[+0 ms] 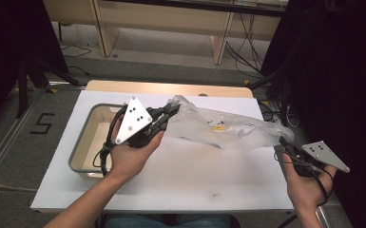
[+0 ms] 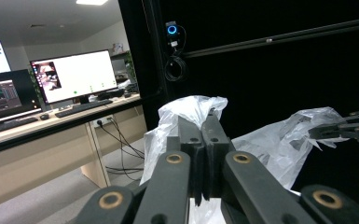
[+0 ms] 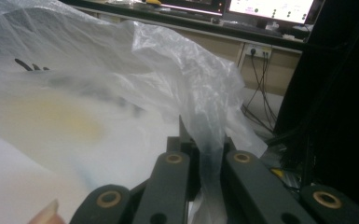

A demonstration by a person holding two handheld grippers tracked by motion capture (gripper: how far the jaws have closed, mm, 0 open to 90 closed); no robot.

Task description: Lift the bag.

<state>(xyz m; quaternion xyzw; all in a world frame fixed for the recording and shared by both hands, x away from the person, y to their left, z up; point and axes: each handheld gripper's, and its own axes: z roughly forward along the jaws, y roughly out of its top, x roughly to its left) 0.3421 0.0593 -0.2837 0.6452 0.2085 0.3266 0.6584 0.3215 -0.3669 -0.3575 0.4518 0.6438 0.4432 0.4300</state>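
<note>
High view: clear plastic bag (image 1: 218,126) held stretched above the white bench (image 1: 185,175), one end in each set of fingers.
Left gripper (image 1: 173,111) is raised beside the grey tray (image 1: 83,142); right gripper (image 1: 285,142) sits low at the bench's right edge, so the film spans between them.
Left gripper view: fingers (image 2: 214,135) closed on a bunched bag corner, pointing level.
Right gripper view: fingers (image 3: 182,140) clamped on a twisted strip of bag (image 3: 210,135), presumably to keep it taut.
</note>
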